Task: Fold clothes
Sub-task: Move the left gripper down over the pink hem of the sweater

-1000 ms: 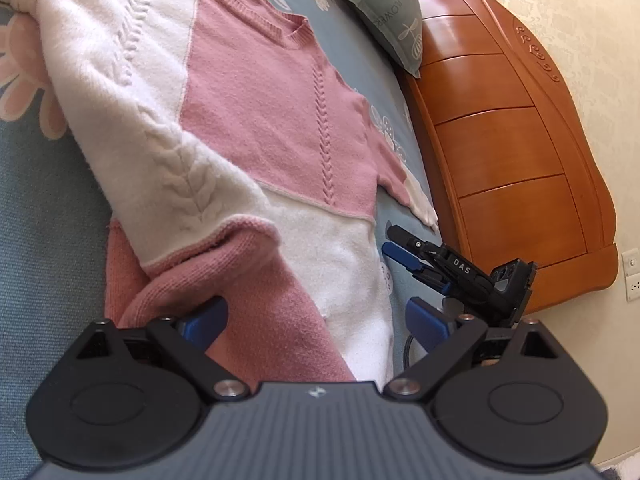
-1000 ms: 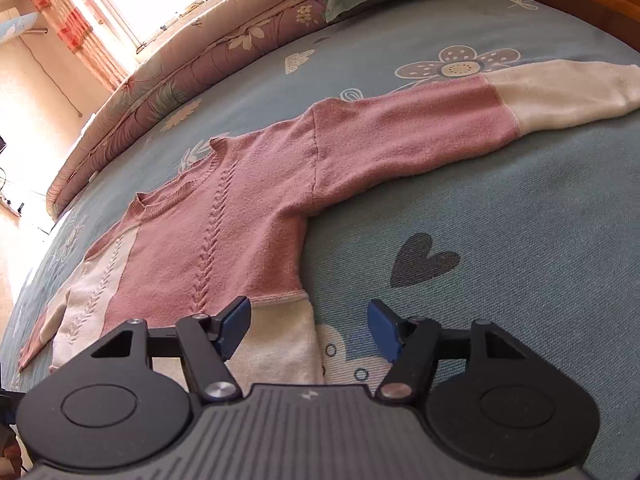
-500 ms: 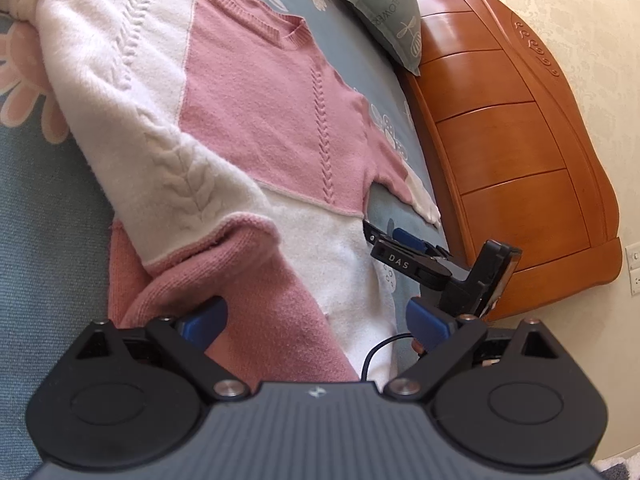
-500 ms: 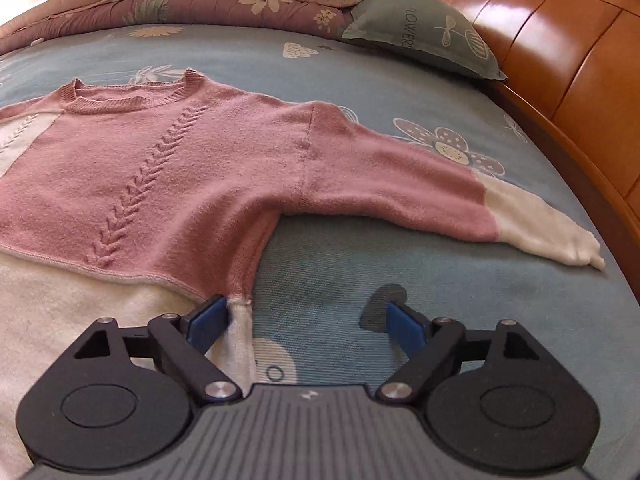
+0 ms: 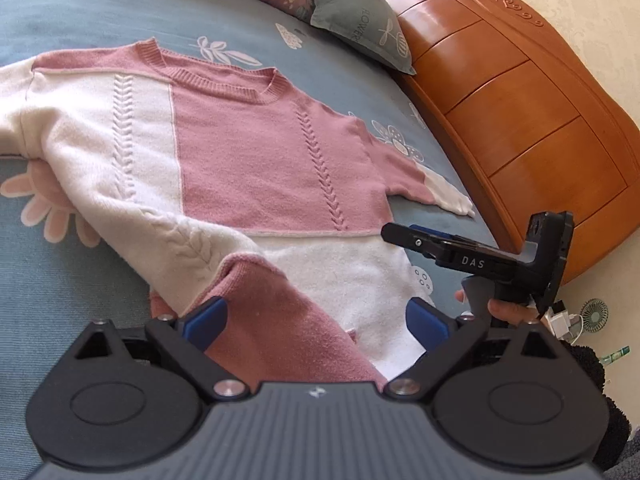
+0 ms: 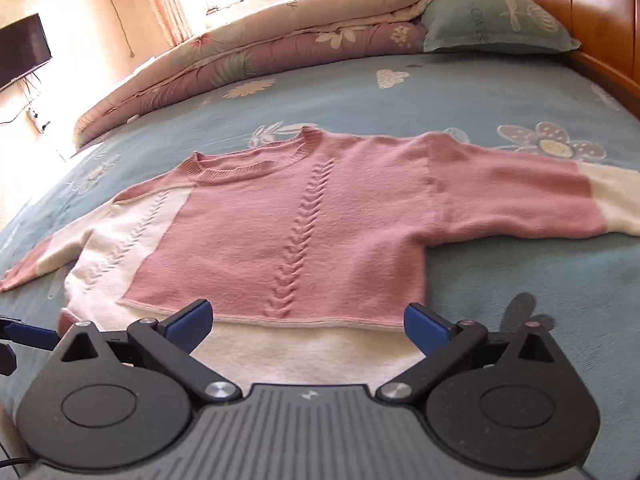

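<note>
A pink and white knitted sweater (image 5: 256, 160) lies spread on a blue flowered bedspread (image 5: 80, 12) ahead of the left gripper (image 5: 316, 318). Its blue pads stand wide apart, with a folded pink sleeve (image 5: 276, 320) between them. To its right, a hand (image 5: 508, 309) holds the right gripper (image 5: 394, 232) over the sweater's white hem. Beyond stands a wooden headboard (image 5: 520, 92).

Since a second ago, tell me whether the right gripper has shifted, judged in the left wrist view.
Yes. The right gripper has swung from the blue bedsheet beside the orange wooden headboard to above the pink-and-white knit sweater's white hem, jaws opening, nothing between.
</note>
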A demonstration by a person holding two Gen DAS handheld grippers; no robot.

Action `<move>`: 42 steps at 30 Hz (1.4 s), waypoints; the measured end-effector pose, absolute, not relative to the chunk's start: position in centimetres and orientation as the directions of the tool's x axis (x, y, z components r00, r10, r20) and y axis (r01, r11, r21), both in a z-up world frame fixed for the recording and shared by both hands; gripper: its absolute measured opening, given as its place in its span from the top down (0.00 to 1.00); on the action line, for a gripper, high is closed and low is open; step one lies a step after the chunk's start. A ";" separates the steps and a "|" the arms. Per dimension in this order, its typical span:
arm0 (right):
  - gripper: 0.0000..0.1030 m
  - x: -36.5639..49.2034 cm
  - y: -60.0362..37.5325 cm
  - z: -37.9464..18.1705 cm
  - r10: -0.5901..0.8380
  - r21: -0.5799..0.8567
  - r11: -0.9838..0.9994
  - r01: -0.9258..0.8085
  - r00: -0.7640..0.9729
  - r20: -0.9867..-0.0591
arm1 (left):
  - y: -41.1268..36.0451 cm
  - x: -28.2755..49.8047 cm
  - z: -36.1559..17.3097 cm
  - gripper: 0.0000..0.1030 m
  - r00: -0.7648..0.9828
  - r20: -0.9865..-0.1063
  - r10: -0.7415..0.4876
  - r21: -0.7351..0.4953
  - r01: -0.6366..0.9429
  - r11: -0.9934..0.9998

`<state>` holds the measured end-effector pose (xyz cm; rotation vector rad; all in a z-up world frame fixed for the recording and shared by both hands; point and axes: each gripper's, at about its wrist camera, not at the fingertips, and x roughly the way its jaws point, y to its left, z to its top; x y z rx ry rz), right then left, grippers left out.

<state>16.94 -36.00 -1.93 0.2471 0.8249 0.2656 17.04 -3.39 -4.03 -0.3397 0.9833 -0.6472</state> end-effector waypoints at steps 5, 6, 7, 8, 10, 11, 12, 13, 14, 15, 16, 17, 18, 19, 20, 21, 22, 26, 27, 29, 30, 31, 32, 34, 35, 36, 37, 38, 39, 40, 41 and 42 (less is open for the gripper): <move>0.00 14.5 -37.1 -3.7 0.390 0.429 0.899 -0.091 0.610 -0.689 | -1.7 16.1 -2.8 0.07 0.454 -0.670 -0.587 -0.480 0.338 0.809; 0.00 13.5 -37.7 -3.4 0.405 0.457 0.886 -0.075 0.607 -0.684 | -1.4 16.0 -2.8 0.07 0.454 -0.672 -0.585 -0.480 0.334 0.811; 0.00 12.3 -38.3 -3.0 0.416 0.485 0.873 -0.055 0.603 -0.680 | -1.2 15.9 -2.9 0.07 0.455 -0.675 -0.581 -0.480 0.328 0.814; 0.00 11.1 -38.9 -2.6 0.425 0.511 0.859 -0.032 0.601 -0.677 | -0.9 15.9 -3.0 0.07 0.455 -0.679 -0.576 -0.479 0.320 0.817; 0.00 8.6 -39.9 -1.9 0.445 0.559 0.829 0.002 0.604 -0.661 | -0.6 15.8 -3.2 0.07 0.460 -0.684 -0.566 -0.478 0.304 0.824; 0.00 7.3 -40.2 -1.6 0.455 0.575 0.818 0.006 0.605 -0.653 | -0.5 15.7 -3.2 0.07 0.462 -0.683 -0.566 -0.482 0.298 0.824; 0.00 6.2 -40.4 -1.3 0.459 0.582 0.813 0.008 0.605 -0.650 | -0.4 15.6 -3.2 0.07 0.462 -0.680 -0.568 -0.486 0.295 0.822; 0.00 5.2 -40.6 -1.3 0.456 0.581 0.814 0.014 0.605 -0.653 | -0.4 15.4 -3.2 0.07 0.463 -0.676 -0.573 -0.493 0.294 0.819; 0.00 4.3 -40.8 -1.4 0.445 0.573 0.819 0.024 0.604 -0.662 | -0.4 15.2 -3.2 0.07 0.463 -0.671 -0.580 -0.499 0.297 0.814; 0.00 3.5 -41.0 -1.6 0.434 0.564 0.825 0.033 0.602 -0.670 | -0.5 15.1 -3.2 0.07 0.460 -0.668 -0.585 -0.504 0.299 0.810; 0.00 2.9 -41.5 -2.0 0.439 0.572 0.819 0.045 0.593 -0.675 | -0.6 14.9 -3.2 0.07 0.455 -0.667 -0.590 -0.508 0.301 0.807; 0.00 2.6 -42.1 -2.8 0.460 0.598 0.799 0.062 0.576 -0.675 | -0.7 14.8 -3.3 0.07 0.449 -0.667 -0.594 -0.512 0.303 0.804; 0.00 2.4 -42.6 -3.4 0.484 0.626 0.777 0.068 0.571 -0.663 | -0.9 14.7 -3.3 0.07 0.444 -0.670 -0.595 -0.511 0.305 0.803; 0.00 2.2 -43.2 -3.7 0.509 0.660 0.748 0.069 0.577 -0.638 | -1.0 14.5 -3.3 0.07 0.444 -0.671 -0.594 -0.509 0.307 0.804; 0.00 2.2 -43.8 -4.0 0.532 0.694 0.716 0.079 0.581 -0.615 | -1.1 14.2 -3.2 0.07 0.444 -0.672 -0.593 -0.506 0.309 0.805; 0.00 2.2 -44.5 -4.3 0.554 0.726 0.682 0.089 0.586 -0.591 | -1.2 14.0 -3.2 0.07 0.443 -0.670 -0.596 -0.509 0.310 0.803; 0.00 2.4 -44.9 -4.7 0.582 0.759 0.645 0.090 0.586 -0.564 | -1.2 13.9 -3.2 0.07 0.441 -0.665 -0.603 -0.518 0.310 0.797; 0.00 4.0 -45.1 -5.4 0.640 0.799 0.596 0.077 0.556 -0.531 | -1.5 13.7 -3.6 0.07 0.420 -0.667 -0.615 -0.540 0.295 0.788; 0.00 4.5 -45.0 -5.4 0.642 0.795 0.601 0.075 0.548 -0.537 | -1.7 13.7 -3.6 0.07 0.419 -0.671 -0.611 -0.537 0.294 0.791; 0.00 4.9 -45.0 -5.4 0.651 0.795 0.602 0.078 0.529 -0.545 | -2.0 13.7 -3.7 0.07 0.414 -0.676 -0.609 -0.534 0.293 0.793; 0.00 5.0 -45.0 -5.4 0.657 0.796 0.600 0.080 0.518 -0.548 | -2.1 13.7 -3.6 0.07 0.413 -0.675 -0.611 -0.536 0.295 0.791; 0.00 5.2 -45.0 -5.4 0.663 0.797 0.598 0.083 0.508 -0.551 | -2.2 13.6 -3.6 0.07 0.413 -0.672 -0.615 -0.537 0.300 0.788; 0.00 5.1 -45.1 -5.5 0.672 0.801 0.592 0.084 0.497 -0.549 | -2.2 13.5 -3.5 0.07 0.413 -0.669 -0.619 -0.538 0.305 0.786; 0.00 4.7 -45.5 -5.6 0.701 0.817 0.571 0.083 0.469 -0.538 | -2.1 13.4 -3.6 0.07 0.411 -0.669 -0.619 -0.540 0.303 0.785; 0.00 4.3 -45.8 -5.7 0.712 0.824 0.560 0.088 0.459 -0.532 | -2.0 13.4 -3.7 0.07 0.411 -0.672 -0.616 -0.539 0.299 0.788; 0.00 3.9 -46.1 -5.8 0.714 0.831 0.548 0.096 0.464 -0.524 | -1.9 13.5 -3.9 0.07 0.412 -0.674 -0.613 -0.540 0.291 0.789; 0.00 3.7 -46.3 -5.8 0.712 0.837 0.538 0.105 0.475 -0.517 | -1.7 13.6 -4.0 0.07 0.412 -0.676 -0.611 -0.542 0.283 0.791; 0.00 3.4 -46.5 -5.8 0.710 0.842 0.527 0.114 0.486 -0.510 | -1.6 13.7 -4.1 0.07 0.413 -0.678 -0.608 -0.543 0.275 0.793; 0.00 3.2 -46.3 -5.6 0.695 0.834 0.539 0.119 0.497 -0.520 | -1.6 13.7 -4.2 0.07 0.412 -0.681 -0.606 -0.544 0.270 0.794; 0.00 3.0 -45.9 -4.9 0.665 0.809 0.576 0.120 0.507 -0.549 | -1.6 13.7 -4.2 0.07 0.412 -0.682 -0.604 -0.541 0.272 0.796; 0.00 2.9 -45.4 -4.3 0.634 0.782 0.611 0.122 0.517 -0.575 | -1.6 13.7 -4.1 0.07 0.412 -0.683 -0.603 -0.537 0.276 0.797; 0.00 2.7 -44.8 -3.6 0.606 0.755 0.645 0.116 0.525 -0.598 | -1.6 13.6 -4.0 0.07 0.412 -0.683 -0.603 -0.534 0.282 0.797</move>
